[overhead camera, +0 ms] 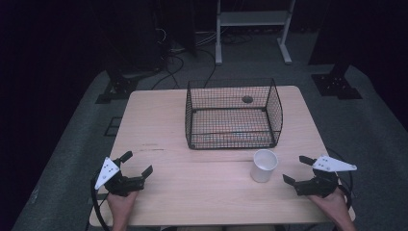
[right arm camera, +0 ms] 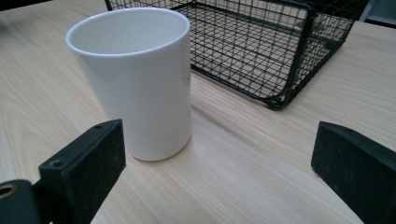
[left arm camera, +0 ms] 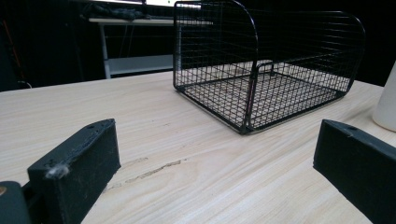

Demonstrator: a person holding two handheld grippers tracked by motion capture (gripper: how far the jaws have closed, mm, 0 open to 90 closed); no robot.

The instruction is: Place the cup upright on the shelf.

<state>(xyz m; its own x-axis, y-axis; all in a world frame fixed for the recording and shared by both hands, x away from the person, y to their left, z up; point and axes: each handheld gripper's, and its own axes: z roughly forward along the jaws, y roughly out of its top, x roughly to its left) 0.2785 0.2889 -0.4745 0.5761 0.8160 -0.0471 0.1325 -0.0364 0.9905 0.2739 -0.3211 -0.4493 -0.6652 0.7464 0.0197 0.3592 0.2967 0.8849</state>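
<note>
Nothing placed so far, by the look of it. White tapered plastic cup (overhead camera: 264,165) standing upright and empty on the pale wooden counter (overhead camera: 159,125), toward the near right corner, just in front of the black wire-mesh basket (overhead camera: 233,114) near the far edge. Basket empty; cup apart from it, held by nothing. Right tool (overhead camera: 294,168) close beside the cup on its right, jaws spread wide, pointing at it, not touching. Left tool (overhead camera: 139,162) at the near left corner, jaws wide too, gripping nothing, well apart from cup and basket. Likely left to do: closing on the cup, lifting, setting it inside the basket.
</note>
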